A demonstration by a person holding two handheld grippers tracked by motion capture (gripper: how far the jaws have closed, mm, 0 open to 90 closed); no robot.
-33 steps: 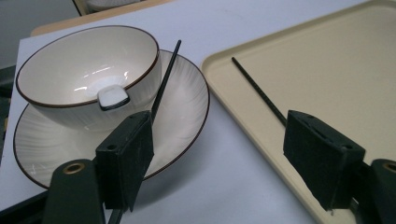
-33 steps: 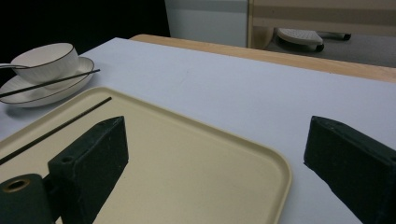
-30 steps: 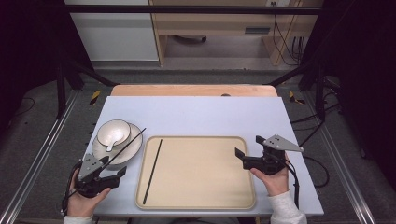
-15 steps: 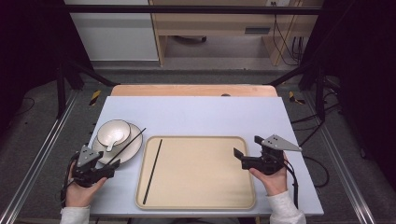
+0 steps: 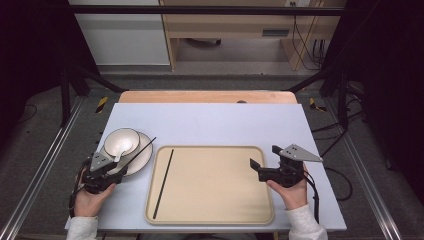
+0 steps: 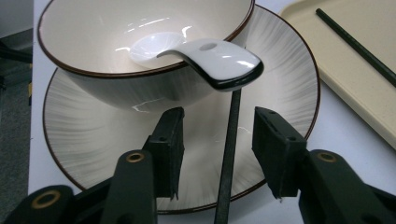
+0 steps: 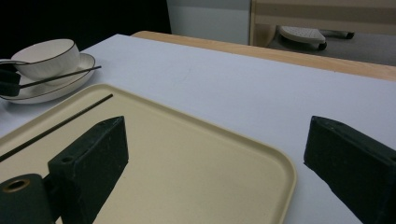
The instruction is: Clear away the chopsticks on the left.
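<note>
Seen from above the person's side, the high view looks forward and down over the whole table [image 5: 210,120]. The left gripper view sits low and very close to the plate [image 6: 289,93] and bowl [image 6: 140,46] — the right gripper view looks across the tray [image 7: 187,154] from farther off. All 3 share that plate, bowl and tray

The right gripper [image 7: 212,163] hovers with jaws wide apart over a beige tray [image 7: 196,154]. A bowl [image 7: 46,57] on a plate [image 7: 70,81] sits upper left.
</note>
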